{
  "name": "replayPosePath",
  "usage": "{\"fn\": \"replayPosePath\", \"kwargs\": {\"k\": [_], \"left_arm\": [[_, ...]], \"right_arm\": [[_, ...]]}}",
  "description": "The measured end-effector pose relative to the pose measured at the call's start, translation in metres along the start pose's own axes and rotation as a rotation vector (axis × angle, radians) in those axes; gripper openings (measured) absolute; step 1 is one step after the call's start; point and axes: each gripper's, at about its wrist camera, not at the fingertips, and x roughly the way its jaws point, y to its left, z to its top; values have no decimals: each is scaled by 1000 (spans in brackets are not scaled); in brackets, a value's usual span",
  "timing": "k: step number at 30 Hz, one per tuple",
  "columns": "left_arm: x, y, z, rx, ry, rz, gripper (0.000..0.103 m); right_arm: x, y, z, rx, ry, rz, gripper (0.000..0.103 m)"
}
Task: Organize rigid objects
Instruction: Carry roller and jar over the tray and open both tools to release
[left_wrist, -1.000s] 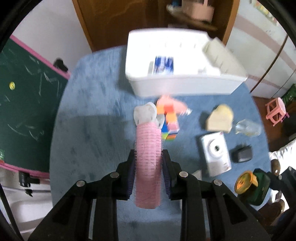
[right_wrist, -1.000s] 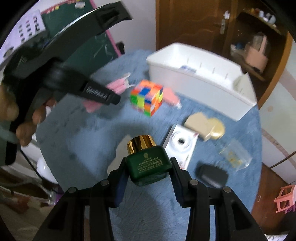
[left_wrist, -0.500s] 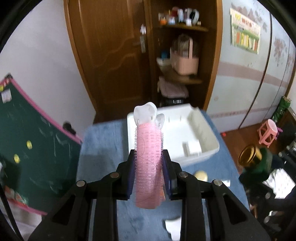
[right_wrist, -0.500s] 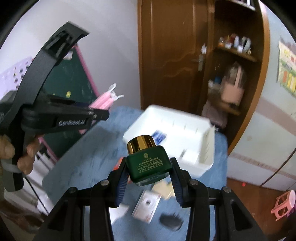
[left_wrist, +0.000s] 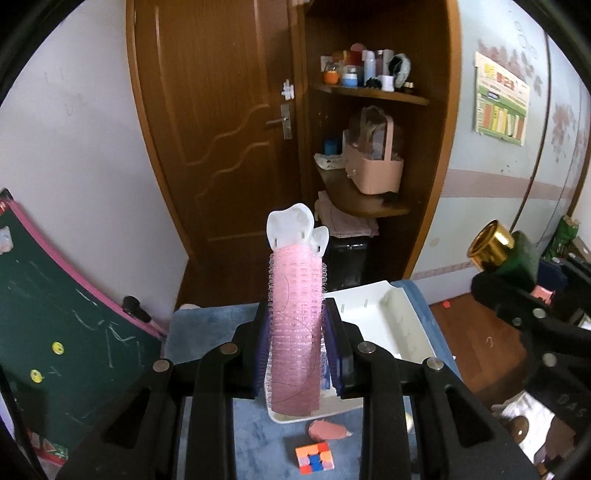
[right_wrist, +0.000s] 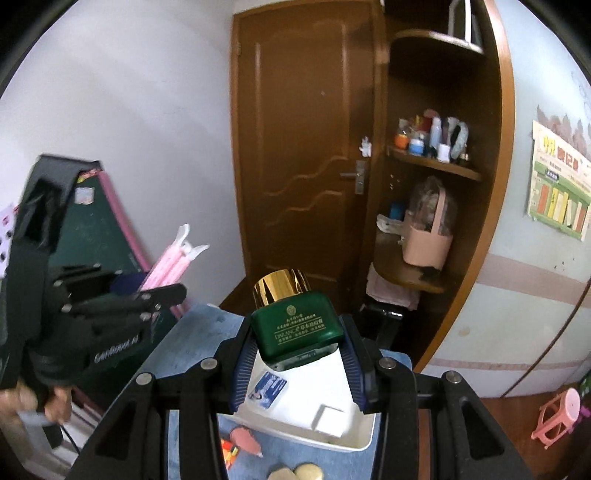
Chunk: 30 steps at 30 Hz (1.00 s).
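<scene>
Our left gripper (left_wrist: 295, 354) jaws clamp the pink hair roller (left_wrist: 295, 325); our right gripper (right_wrist: 299, 354) jaws grip the green bottle (right_wrist: 295, 328), both at frame centre.

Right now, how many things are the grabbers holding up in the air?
2. The left gripper pinches a pink hair roller. The right gripper pinches a green bottle with a gold cap, above the white bin. Nothing else looks lifted.
</scene>
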Motion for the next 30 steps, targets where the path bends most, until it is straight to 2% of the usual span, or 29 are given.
{"fn": "replayPosePath", "kwargs": {"k": [5, 10, 17, 20, 26, 30], "left_arm": [[61, 7, 0, -29, 61, 22, 28], [129, 13, -12, -46, 156, 12, 28], [229, 15, -54, -85, 306, -28, 28], [262, 10, -72, -65, 378, -13, 28], [292, 3, -86, -86, 449, -31, 28], [302, 1, -91, -83, 485, -26, 28]], "right_arm": [[58, -6, 13, 34, 94, -37, 43], [129, -14, 1, 117, 238, -36, 43], [228, -32, -58, 273, 465, -38, 43], [267, -39, -95, 335, 565, -46, 43], [313, -41, -143, 387, 681, -69, 43], [326, -45, -158, 404, 713, -75, 43]]}}
